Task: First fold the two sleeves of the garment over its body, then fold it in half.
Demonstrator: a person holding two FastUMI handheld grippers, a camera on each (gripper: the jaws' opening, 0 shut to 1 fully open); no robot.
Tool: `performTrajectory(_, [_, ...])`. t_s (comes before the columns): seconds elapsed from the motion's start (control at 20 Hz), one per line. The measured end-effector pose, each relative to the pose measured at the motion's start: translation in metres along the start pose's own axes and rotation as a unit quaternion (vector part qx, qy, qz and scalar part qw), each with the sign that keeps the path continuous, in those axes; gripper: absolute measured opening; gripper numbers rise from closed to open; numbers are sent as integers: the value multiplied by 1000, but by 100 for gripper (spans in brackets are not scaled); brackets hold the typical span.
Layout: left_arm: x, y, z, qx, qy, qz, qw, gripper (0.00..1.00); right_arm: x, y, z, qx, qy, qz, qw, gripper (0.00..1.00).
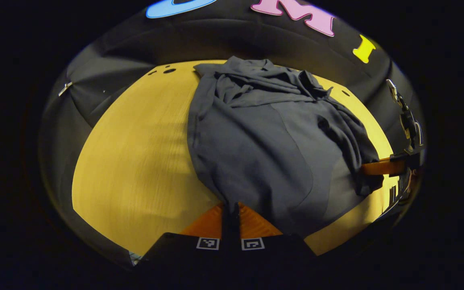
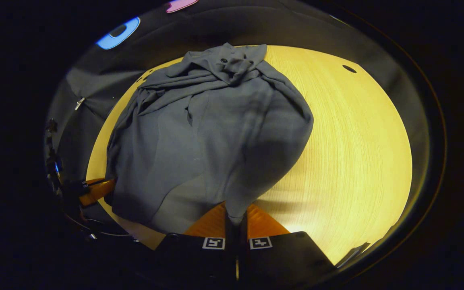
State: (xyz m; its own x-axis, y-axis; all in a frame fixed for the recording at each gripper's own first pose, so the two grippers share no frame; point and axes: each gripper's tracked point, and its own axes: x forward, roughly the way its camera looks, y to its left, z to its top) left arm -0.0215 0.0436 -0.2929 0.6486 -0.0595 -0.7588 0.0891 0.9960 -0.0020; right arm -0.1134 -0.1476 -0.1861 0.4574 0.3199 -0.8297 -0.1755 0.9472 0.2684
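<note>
Both grippers, left (image 1: 230, 209) and right (image 2: 235, 213), pinch the garment's (image 1: 264, 149) near hem (fingertips buried in cloth). It lies rumpled on the table (image 1: 135, 161), sleeves indistinct, far end bunched.

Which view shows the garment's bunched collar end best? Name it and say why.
The right gripper view: the collar end of the garment sits near centre, its folds and small buttons distinct. The left gripper view shows the same end as overlapping folds at the far table edge, less clearly.
</note>
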Motion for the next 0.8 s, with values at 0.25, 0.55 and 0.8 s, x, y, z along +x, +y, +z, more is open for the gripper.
performTrajectory(0.25, [-20, -5, 37, -25, -45, -15, 999, 6, -16, 4, 20, 16, -27, 14, 999, 7])
performTrajectory(0.55, [-33, 2, 83, -41, -92, -15, 995, 6, -28, 10, 52, 13, -59, 28, 998, 7])
performTrajectory(0.8, [-38, 7, 120, -67, -118, -16, 991, 6, -38, 13, 91, 12, -95, 37, 995, 7])
